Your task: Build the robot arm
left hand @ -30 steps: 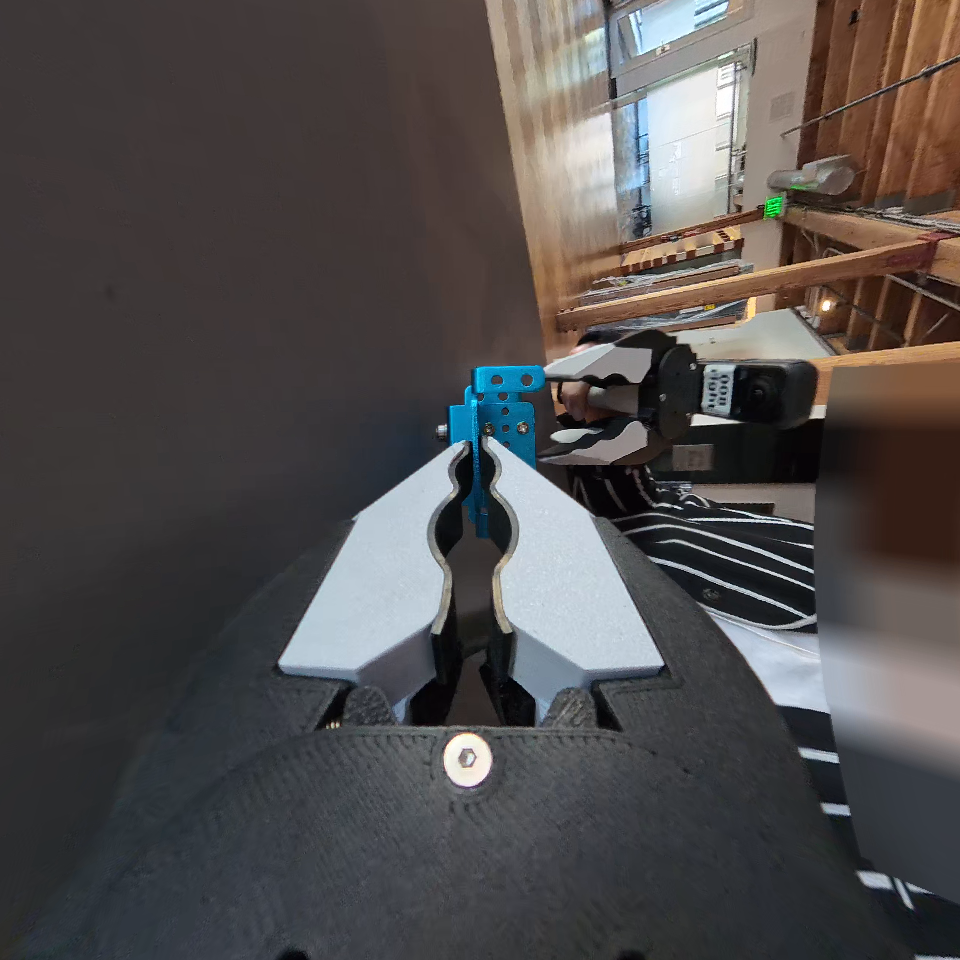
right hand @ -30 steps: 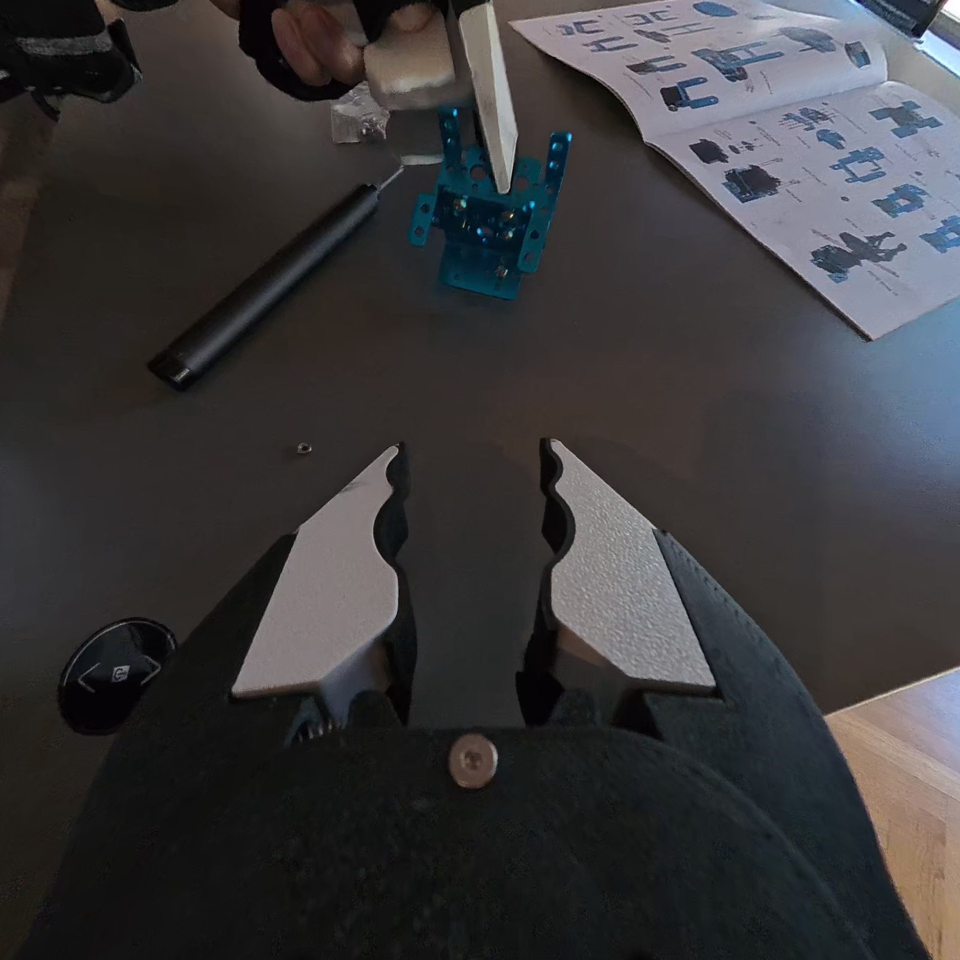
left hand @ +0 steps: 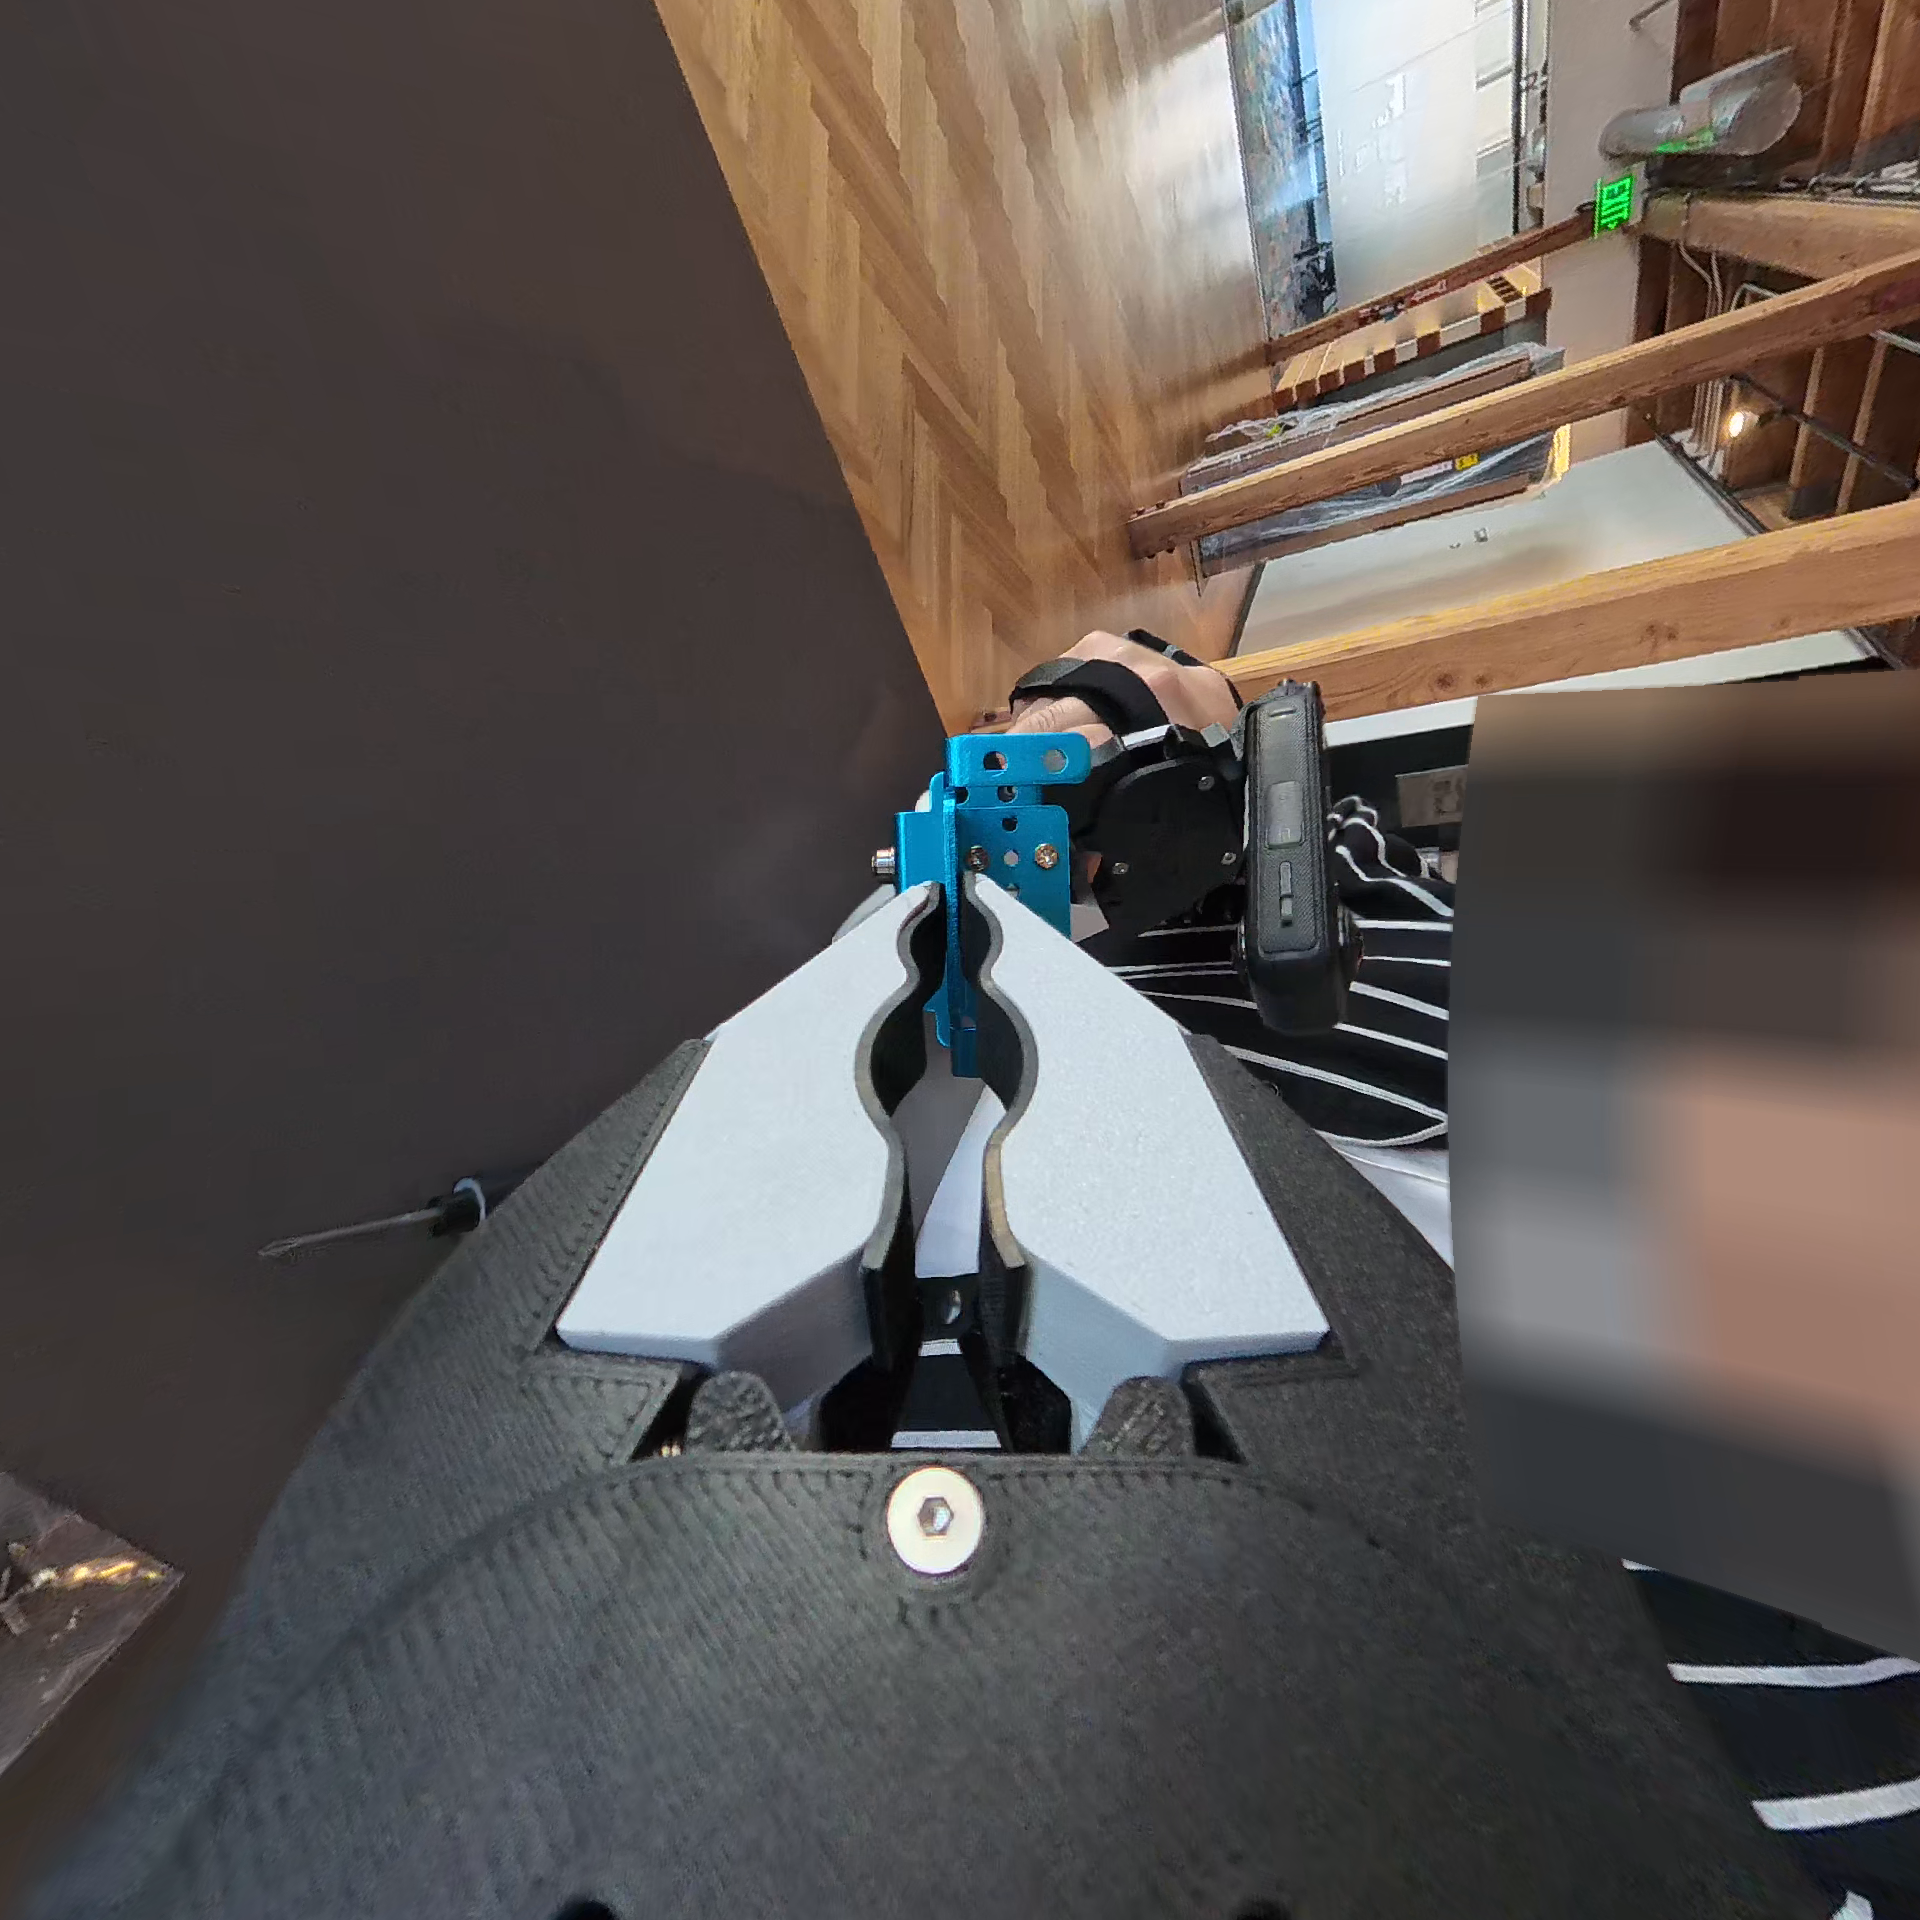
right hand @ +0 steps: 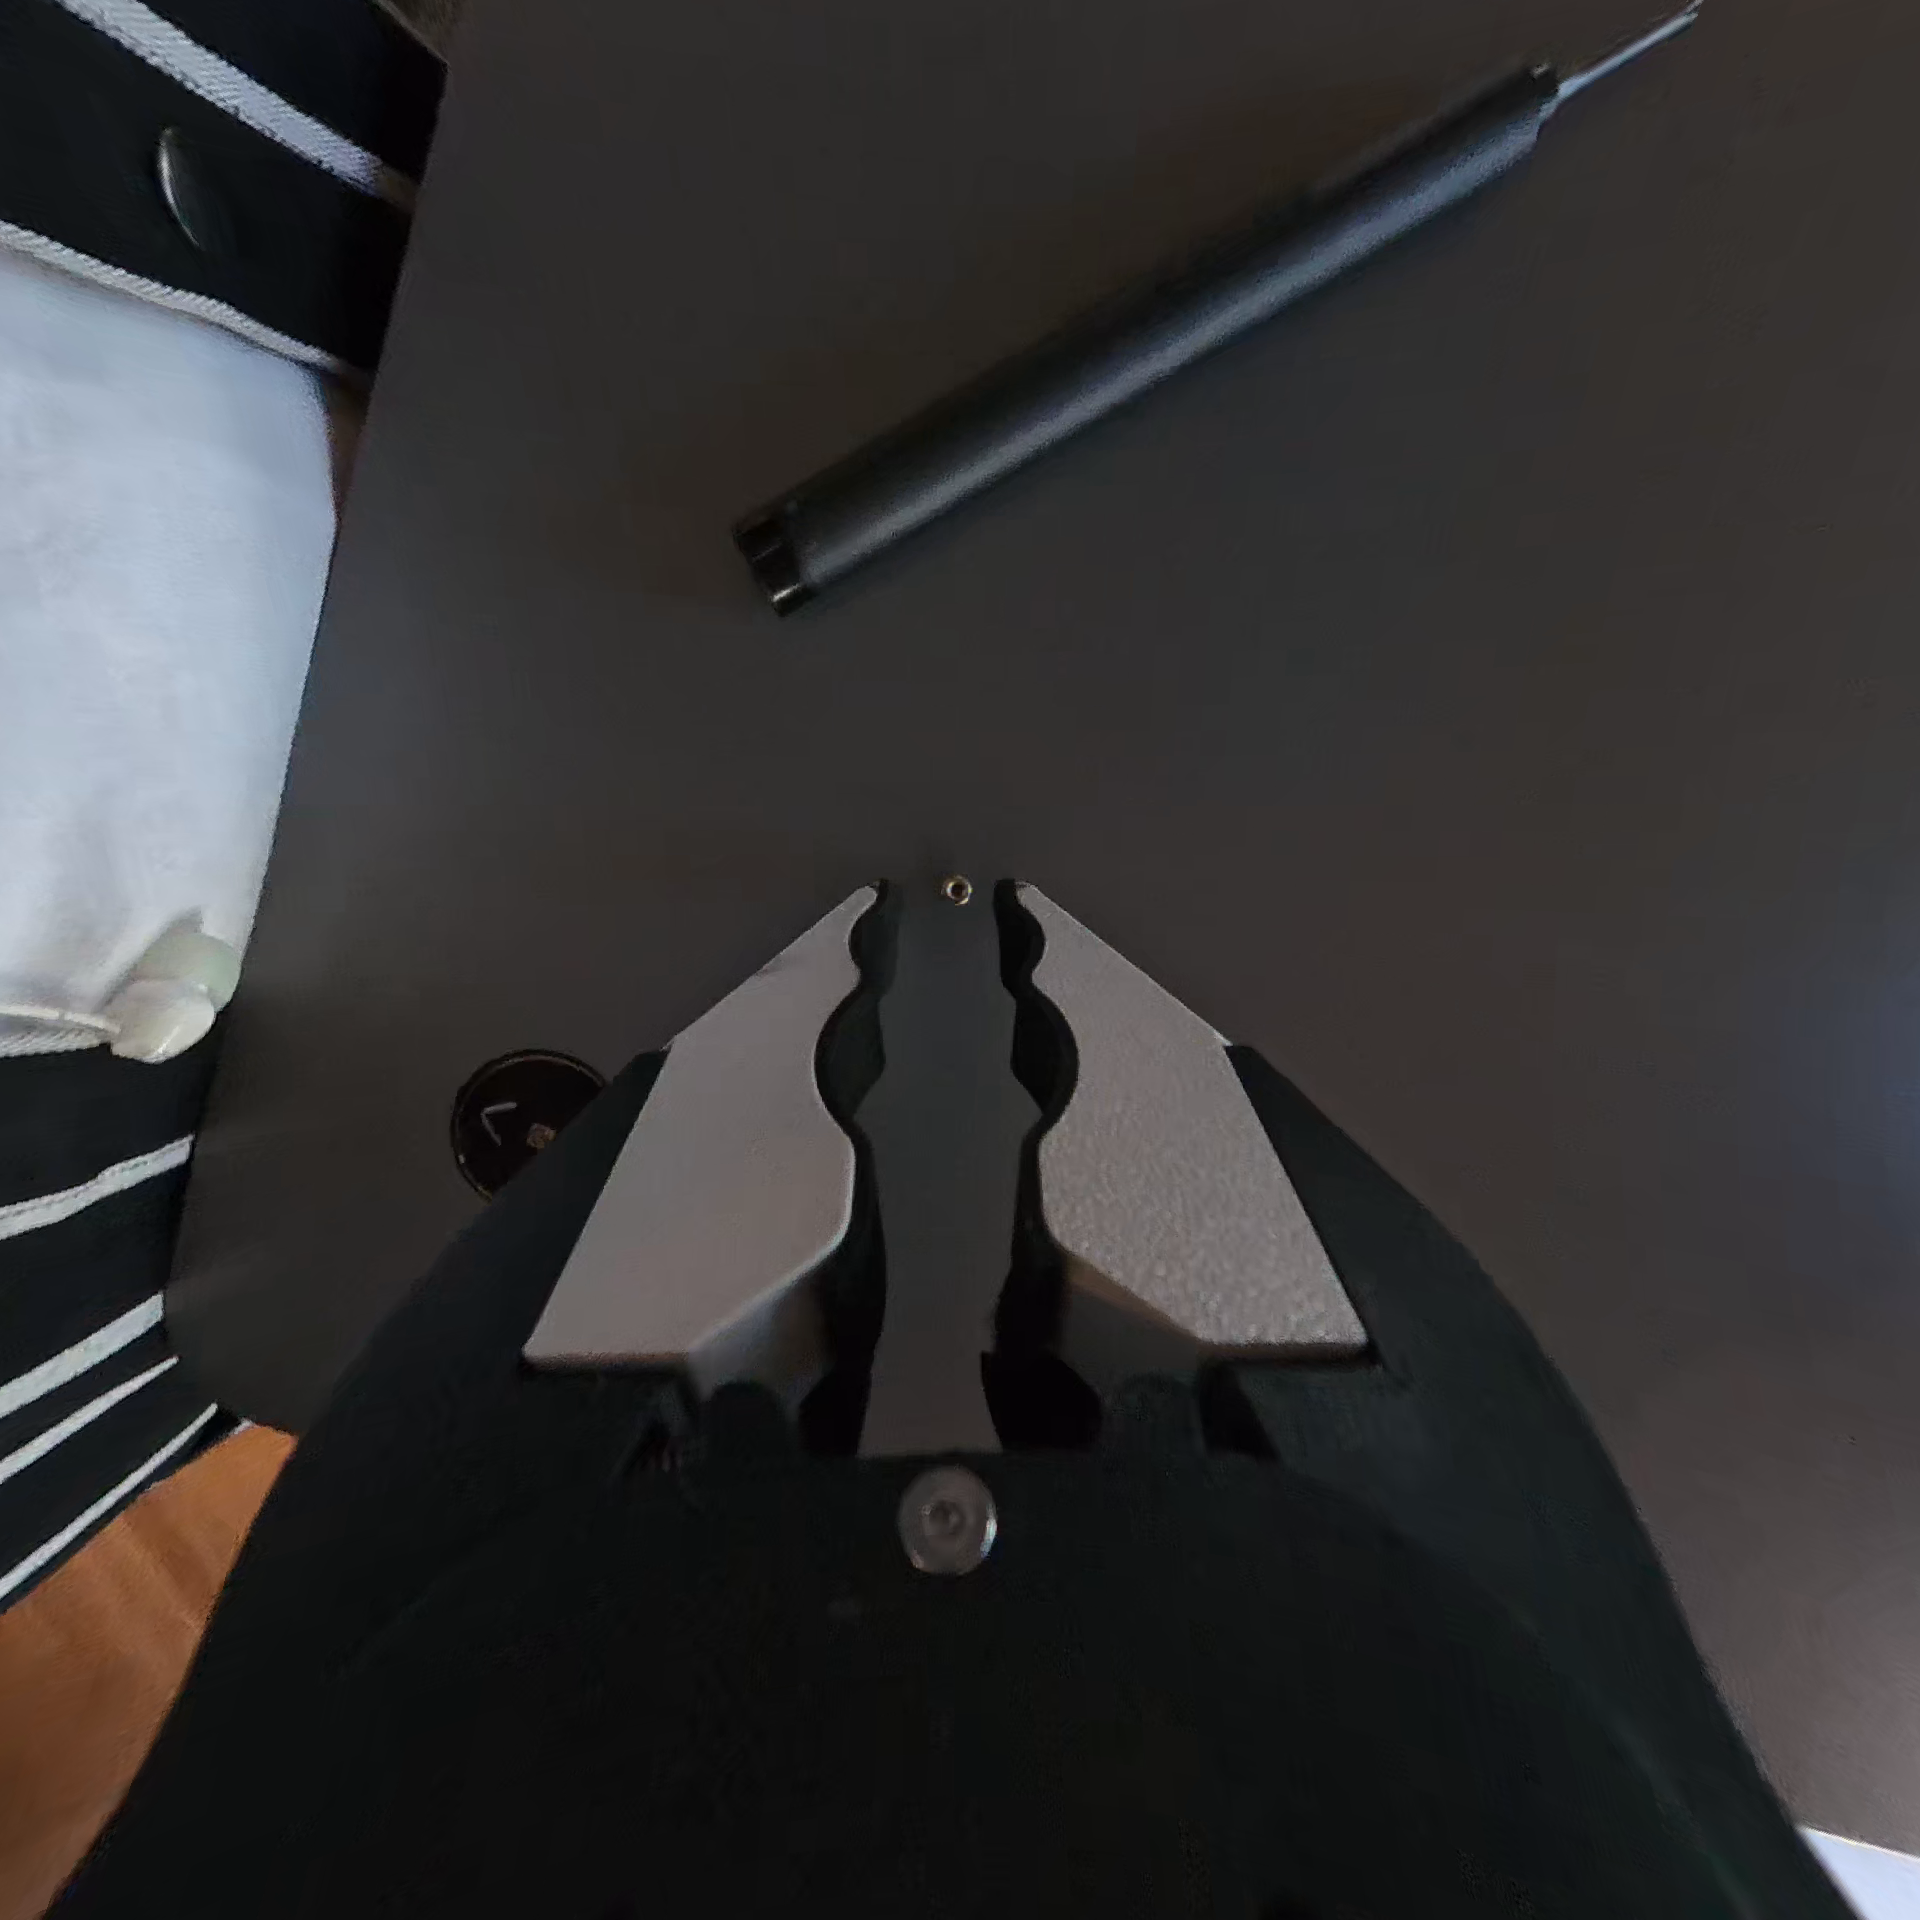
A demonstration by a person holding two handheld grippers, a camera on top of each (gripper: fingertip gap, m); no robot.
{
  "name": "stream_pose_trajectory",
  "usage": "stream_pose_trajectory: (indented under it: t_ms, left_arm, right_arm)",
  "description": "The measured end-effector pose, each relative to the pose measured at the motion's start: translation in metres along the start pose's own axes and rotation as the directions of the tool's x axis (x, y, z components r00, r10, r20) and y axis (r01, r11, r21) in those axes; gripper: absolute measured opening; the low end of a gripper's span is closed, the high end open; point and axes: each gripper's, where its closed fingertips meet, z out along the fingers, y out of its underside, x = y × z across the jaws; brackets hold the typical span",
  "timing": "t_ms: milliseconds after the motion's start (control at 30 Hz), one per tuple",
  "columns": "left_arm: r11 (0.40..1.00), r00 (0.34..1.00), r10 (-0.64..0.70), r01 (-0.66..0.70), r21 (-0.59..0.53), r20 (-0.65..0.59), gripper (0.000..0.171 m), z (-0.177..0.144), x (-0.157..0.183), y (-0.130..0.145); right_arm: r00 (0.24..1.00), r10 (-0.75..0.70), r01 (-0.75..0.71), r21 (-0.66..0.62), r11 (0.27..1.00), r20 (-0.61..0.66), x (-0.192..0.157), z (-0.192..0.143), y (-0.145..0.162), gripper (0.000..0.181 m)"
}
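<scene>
The left tool [left hand: 961,883] is pinching a blue metal bracket assembly [left hand: 992,842] at its tips: a thin blue plate runs down between the two grey, wavy-edged fingers [left hand: 769,1153], and perforated plates with small screws stand out just past the tips. The assembly is held clear of the dark matte desk [left hand: 364,623], which fills the space on the tool's left. Low on that side a thin screwdriver tip [left hand: 353,1231] lies on the desk, and a clear plastic bag [left hand: 62,1579] sits at the near corner. Just beyond the assembly is the right tool's black body with its camera [left hand: 1283,862], gripped by a gloved hand [left hand: 1112,686]. The desk's far edge runs diagonally, with wood flooring and timber railings beyond. To the right is a black garment with white stripes [left hand: 1299,1029].

The right tool [right hand: 948,888] is spread a little, tips pointing down at the desk [right hand: 1351,727] with a narrow gap between them. A tiny metal nut [right hand: 954,889] lies on the desk right between the tips; whether either tip touches it cannot be told. Ahead and to the right, well apart from the tips, a long black cylindrical screwdriver handle [right hand: 1143,343] lies slanted, its thin shaft pointing away. Beside the tool's left finger a round black button [right hand: 509,1122] is set in the desk. The desk edge runs close along the left, where striped and white fabric [right hand: 125,623] presses near; to the right the desk surface is bare and smooth.
</scene>
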Motion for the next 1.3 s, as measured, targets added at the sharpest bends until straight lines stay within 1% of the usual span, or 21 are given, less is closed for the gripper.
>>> stream_pose_trajectory:
  t_ms: [67,133,267,467,500,600,700,733,800,867,933,1067,1133,1200,1300]
  left_arm:
    - [1.000,1.000,-0.008,0.008,0.008,0.001,0.001,-0.003,-0.003,0.004]
    - [1.000,1.000,-0.018,0.018,0.017,-0.003,0.000,-0.005,-0.007,0.005]
    - [0.999,1.000,-0.021,0.021,0.024,-0.013,0.001,-0.006,-0.009,0.008]
    - [1.000,1.000,-0.016,0.017,0.016,-0.025,0.001,-0.004,-0.009,0.012]
    - [1.000,0.999,-0.017,0.017,0.017,-0.029,0.000,-0.003,-0.009,0.012]
    - [1.000,0.999,-0.012,0.013,0.022,-0.034,0.000,-0.004,-0.009,0.012]
    - [0.999,0.999,-0.012,0.014,0.031,-0.046,0.000,-0.004,-0.010,0.011]
    - [0.999,0.999,-0.012,0.014,0.033,-0.051,0.000,-0.004,-0.011,0.011]
    - [0.999,0.998,-0.009,0.011,0.035,-0.062,0.000,-0.004,-0.012,0.009]
    - [0.999,0.997,-0.004,0.006,0.037,-0.076,0.001,-0.003,-0.011,0.005]
    - [0.999,0.995,0.004,0.000,0.040,-0.102,0.000,-0.002,-0.009,0.000]
    - [0.998,0.982,0.039,-0.029,0.056,-0.185,0.000,0.001,0.006,-0.017]
    - [0.997,0.971,0.060,-0.049,0.054,-0.231,0.000,0.004,0.017,-0.025]
    - [0.997,0.961,0.079,-0.072,0.038,-0.266,0.000,0.007,0.027,-0.030]
    - [0.995,0.945,0.089,-0.096,-0.005,-0.316,0.000,0.014,0.045,-0.033]
  right_arm:
    - [1.000,0.024,-0.024,-0.006,1.000,-0.007,0.002,0.002,0.000,0.018]
    - [0.999,0.030,-0.031,-0.039,0.999,-0.014,0.002,0.004,0.003,0.017]
    - [0.999,0.040,-0.040,-0.044,0.998,-0.006,0.002,0.005,0.003,0.010]
    - [0.999,0.033,-0.032,-0.062,0.998,0.003,0.002,0.006,0.002,0.010]
    - [0.999,0.031,-0.030,-0.067,0.997,0.010,0.001,0.006,0.002,0.005]
    - [1.000,0.023,-0.022,-0.066,0.998,0.012,0.001,0.006,0.002,0.005]
    - [1.000,0.024,-0.024,-0.043,0.999,0.013,0.000,0.005,0.003,0.005]
    - [1.000,0.025,-0.025,-0.020,0.999,0.002,0.001,0.004,0.002,0.005]
    - [0.999,0.035,-0.033,0.070,0.997,-0.032,0.005,-0.002,-0.004,0.005]
    - [0.994,0.052,-0.035,0.179,0.983,-0.093,0.014,-0.014,-0.013,0.005]
    - [0.978,0.067,-0.006,0.294,0.956,-0.198,0.027,-0.032,-0.025,0.005]
    - [0.896,0.110,0.120,0.473,0.873,-0.429,0.051,-0.081,-0.051,0.004]
    - [0.819,0.162,0.187,0.523,0.832,-0.550,0.064,-0.107,-0.062,0.004]
    - [0.740,0.210,0.255,0.555,0.792,-0.639,0.070,-0.129,-0.072,0.004]
    - [0.615,0.242,0.372,0.546,0.750,-0.751,0.069,-0.155,-0.086,0.004]
